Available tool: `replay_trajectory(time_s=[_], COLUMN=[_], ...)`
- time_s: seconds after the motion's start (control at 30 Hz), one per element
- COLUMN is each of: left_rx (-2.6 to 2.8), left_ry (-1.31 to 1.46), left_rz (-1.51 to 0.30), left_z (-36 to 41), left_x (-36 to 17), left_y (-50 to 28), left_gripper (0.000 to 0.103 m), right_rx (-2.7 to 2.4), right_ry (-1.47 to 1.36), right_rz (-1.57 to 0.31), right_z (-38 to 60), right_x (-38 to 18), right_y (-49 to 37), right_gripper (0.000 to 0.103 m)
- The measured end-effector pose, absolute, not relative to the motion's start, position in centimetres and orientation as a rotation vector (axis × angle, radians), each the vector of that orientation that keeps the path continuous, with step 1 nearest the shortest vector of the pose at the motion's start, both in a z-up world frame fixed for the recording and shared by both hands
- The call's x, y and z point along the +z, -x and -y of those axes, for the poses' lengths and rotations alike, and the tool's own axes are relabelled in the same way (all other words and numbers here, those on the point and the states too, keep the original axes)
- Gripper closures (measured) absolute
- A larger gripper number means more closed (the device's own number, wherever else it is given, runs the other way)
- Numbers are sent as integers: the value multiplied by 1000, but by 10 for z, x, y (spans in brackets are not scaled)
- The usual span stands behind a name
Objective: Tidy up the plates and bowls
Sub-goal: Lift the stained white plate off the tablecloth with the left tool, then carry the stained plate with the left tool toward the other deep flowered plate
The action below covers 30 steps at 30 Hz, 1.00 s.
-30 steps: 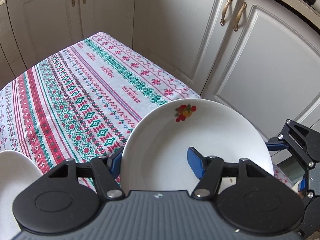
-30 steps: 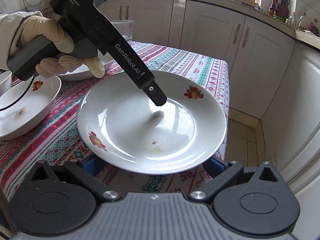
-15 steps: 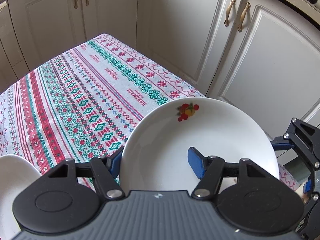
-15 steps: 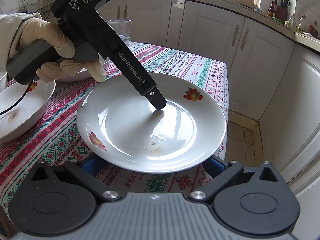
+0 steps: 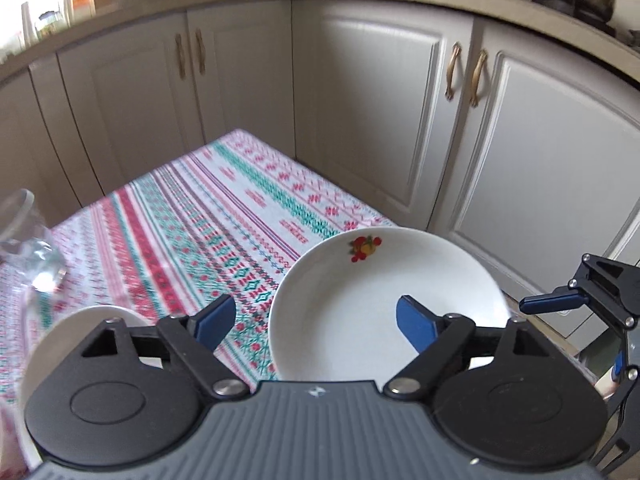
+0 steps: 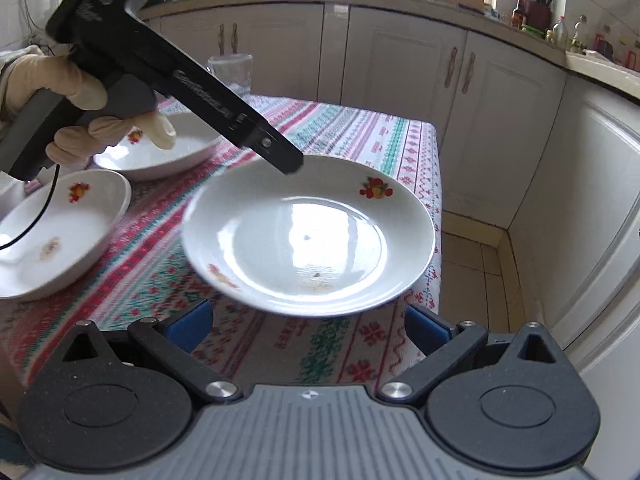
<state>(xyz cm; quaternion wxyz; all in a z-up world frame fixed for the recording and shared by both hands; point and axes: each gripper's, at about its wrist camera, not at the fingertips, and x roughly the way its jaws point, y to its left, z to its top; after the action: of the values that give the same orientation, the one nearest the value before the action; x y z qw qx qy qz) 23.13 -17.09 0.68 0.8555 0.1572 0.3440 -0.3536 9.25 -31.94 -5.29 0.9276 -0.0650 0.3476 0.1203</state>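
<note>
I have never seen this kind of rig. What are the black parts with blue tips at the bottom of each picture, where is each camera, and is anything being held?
There is no robot here. A person holds a hand-held gripper in each hand, and a fisheye camera on each looks forward along its two blue-padded fingers. The left view shows the left hand-held gripper, its jaws opening around the near rim of a white plate without pressing on it. The right view shows the right hand-held gripper, open, just short of the same plate, and across it the gloved hand carrying the left one. On the patterned tablecloth also lie two more white dishes and a clear glass. Nothing is gripped.
</note>
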Motion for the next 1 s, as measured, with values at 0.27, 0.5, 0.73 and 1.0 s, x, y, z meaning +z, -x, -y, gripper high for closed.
replay_trajectory(time_s=[0.27, 0.5, 0.73, 1.0], left_rx=[-710, -611, -538, -492], left_ry=[-291, -254, -255, -230], left_rz=[-651, -685, -698, -714], left_z=[130, 88, 53, 29], left_x=[23, 6, -10, -16], left_y=[-161, -115, -81, -64], left_gripper=[13, 13, 13, 13], right_rx=[287, 318, 351, 397], right_ry=[122, 118, 143, 160], right_rz=[-656, -636, -626, -632], right_z=[301, 286, 268, 252], right_x=[-42, -39, -37, -41], right_y=[-59, -45, -35, -28], right_gripper=[0, 0, 0, 0])
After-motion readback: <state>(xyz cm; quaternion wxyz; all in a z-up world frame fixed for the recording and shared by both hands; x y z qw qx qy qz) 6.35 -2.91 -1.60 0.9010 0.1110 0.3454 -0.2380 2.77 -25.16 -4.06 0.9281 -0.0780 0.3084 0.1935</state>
